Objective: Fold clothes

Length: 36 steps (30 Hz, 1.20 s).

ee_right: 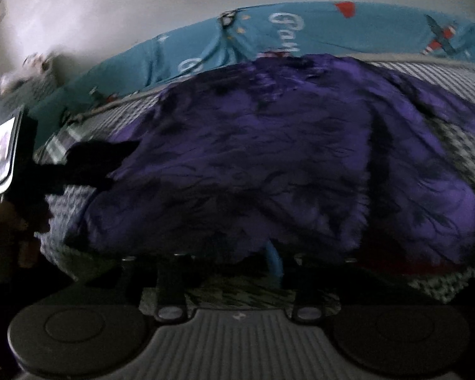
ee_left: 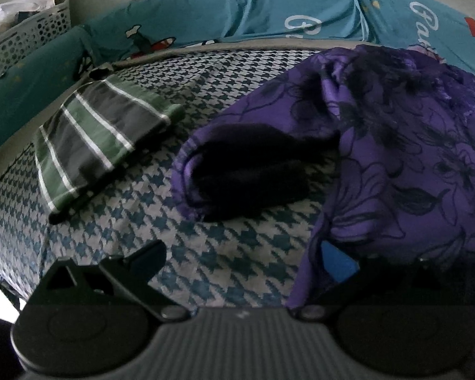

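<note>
One striped green-and-grey garment lies folded on the houndstooth bed cover; the purple floral garment (rumpled, mid-bed) remains. Left claw spread, fabric draping one finger; right claw parted beneath cloth.

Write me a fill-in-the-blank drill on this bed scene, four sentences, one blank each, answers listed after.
1. The folded garment lying on the bed has green, grey and white ____.
2. The garment being handled is ____ with a dark floral print.
3. The left gripper has its jaws ____.
4. The bed cover has a ____ pattern.

Missing words: stripes; purple; open; houndstooth
</note>
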Each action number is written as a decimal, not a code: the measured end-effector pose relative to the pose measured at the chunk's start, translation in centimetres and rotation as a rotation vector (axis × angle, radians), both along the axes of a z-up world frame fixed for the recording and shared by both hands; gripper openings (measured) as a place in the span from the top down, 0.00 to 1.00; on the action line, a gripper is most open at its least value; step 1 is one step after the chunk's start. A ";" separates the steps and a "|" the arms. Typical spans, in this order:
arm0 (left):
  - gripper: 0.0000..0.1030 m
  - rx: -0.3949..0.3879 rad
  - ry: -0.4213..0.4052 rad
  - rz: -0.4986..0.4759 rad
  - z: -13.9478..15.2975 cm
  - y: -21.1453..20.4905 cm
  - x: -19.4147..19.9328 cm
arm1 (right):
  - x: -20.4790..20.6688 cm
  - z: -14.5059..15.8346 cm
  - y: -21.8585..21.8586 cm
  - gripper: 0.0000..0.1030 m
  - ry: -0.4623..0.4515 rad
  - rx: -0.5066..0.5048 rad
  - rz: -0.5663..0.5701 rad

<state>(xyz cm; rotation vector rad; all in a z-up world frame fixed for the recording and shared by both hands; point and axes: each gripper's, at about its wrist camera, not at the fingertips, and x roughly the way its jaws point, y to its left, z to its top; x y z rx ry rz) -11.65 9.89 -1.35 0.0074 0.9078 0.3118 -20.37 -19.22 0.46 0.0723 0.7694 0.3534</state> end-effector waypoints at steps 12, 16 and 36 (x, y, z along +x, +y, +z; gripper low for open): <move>0.00 0.066 -0.018 0.044 0.0 0.5 0.2 | 0.3 -1.7 6.1 0.51 -0.043 -0.159 0.256; 0.00 0.092 0.011 0.121 -0.3 1.7 0.5 | 0.4 -2.4 8.0 0.51 -0.093 -0.226 0.303; 0.00 -0.005 -0.099 0.066 1.3 0.8 -0.3 | 1.3 -2.8 9.9 0.93 -0.048 -0.121 0.378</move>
